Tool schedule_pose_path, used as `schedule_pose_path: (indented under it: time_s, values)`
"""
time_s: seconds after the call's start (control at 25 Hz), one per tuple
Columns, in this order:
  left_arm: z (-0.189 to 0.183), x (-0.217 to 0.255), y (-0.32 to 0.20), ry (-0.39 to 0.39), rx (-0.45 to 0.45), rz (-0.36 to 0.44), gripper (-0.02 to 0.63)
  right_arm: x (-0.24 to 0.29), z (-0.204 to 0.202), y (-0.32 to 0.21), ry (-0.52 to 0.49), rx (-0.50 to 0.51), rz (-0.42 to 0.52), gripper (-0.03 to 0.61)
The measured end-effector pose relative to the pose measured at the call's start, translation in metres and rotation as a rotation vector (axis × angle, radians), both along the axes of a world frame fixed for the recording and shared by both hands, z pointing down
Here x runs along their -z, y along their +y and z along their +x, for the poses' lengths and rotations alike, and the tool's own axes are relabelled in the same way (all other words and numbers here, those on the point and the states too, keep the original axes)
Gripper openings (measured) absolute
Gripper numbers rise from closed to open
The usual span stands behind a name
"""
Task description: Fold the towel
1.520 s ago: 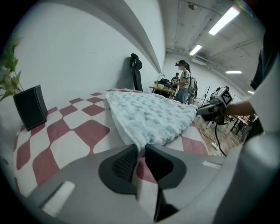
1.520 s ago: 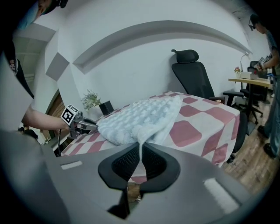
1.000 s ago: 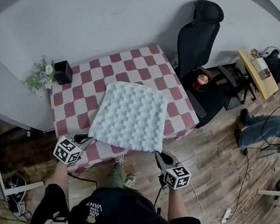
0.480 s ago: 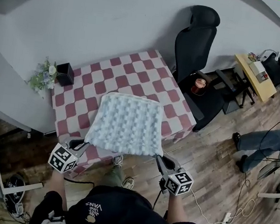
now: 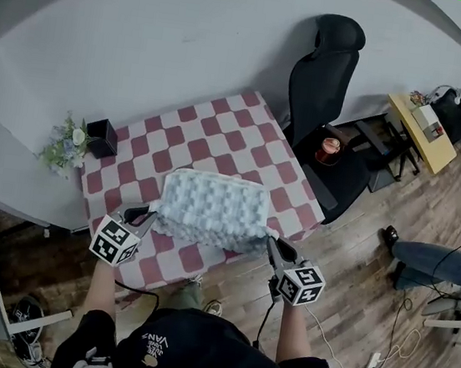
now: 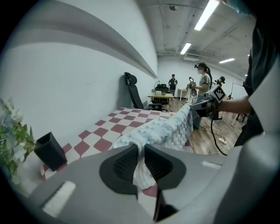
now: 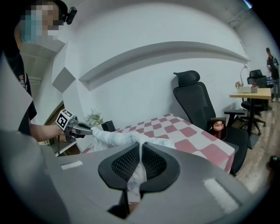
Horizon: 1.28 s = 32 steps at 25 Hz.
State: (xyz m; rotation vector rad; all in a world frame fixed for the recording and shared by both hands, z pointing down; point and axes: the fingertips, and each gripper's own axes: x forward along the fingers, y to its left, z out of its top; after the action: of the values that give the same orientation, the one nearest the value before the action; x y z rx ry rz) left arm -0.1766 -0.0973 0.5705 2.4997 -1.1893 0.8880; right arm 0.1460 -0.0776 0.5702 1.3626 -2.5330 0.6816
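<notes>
Table: the red-and-white checked table (image 5: pixel 222 123) stands in front of you, with an office chair (image 5: pixel 330 66) just beyond its right corner and a black box (image 5: pixel 102 137) with flowers beside it at the far left corner

Towel: the pale blue knobbly towel (image 5: pixel 211 206) sits over the near half of the table; its far part rests on the cloth, while its near edge hangs raised between your two tools and sags a little in the middle

Main risk: a corner may slip, since each tool has only a small pinch of thick, springy weave, and a quick pull forward could tug it out so that side drops short

Second risk: the fold may come out skewed if one hand travels farther than the other, leaving the raised edge crooked on the far edge

Lesser risk: the resting part may be dragged along the table if you keep the raised edge too low

Arms: both are stretched forward, well apart, level with each other, and both tools tip down toward the table

Left gripper (image 5: pixel 144 214): it pinches the near left corner, and its jaws have just been closing a little tighter, with towel bunched between the pads

Right gripper (image 5: pixel 272 242): it is pressed nearly together on the near right corner, with a tuft of towel hanging below the pads
</notes>
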Motion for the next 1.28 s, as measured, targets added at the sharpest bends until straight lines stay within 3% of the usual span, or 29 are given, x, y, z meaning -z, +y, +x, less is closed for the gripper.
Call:
schedule_pose_path:
  time_s: [0.36,0.68,1.12,1.28]
  values:
    - [0.006,-0.016,-0.084,0.055,0.056,-0.057,0.049,-0.02,0.006,-0.075,0.046,-0.071,-0.046,0.018]
    - [0.001,-0.063,-0.131,0.074,0.171,-0.135,0.049,-0.055,0.002,-0.129,0.086,-0.113,-0.118,0.018]
    - [0.003,-0.103,-0.163,0.008,0.248,-0.204,0.052,-0.095,0.005,-0.161,0.18,-0.135,-0.218,0.018]
    - [0.001,-0.112,-0.166,-0.017,0.287,-0.222,0.093,-0.105,0.006,-0.161,0.222,-0.142,-0.249,0.02]
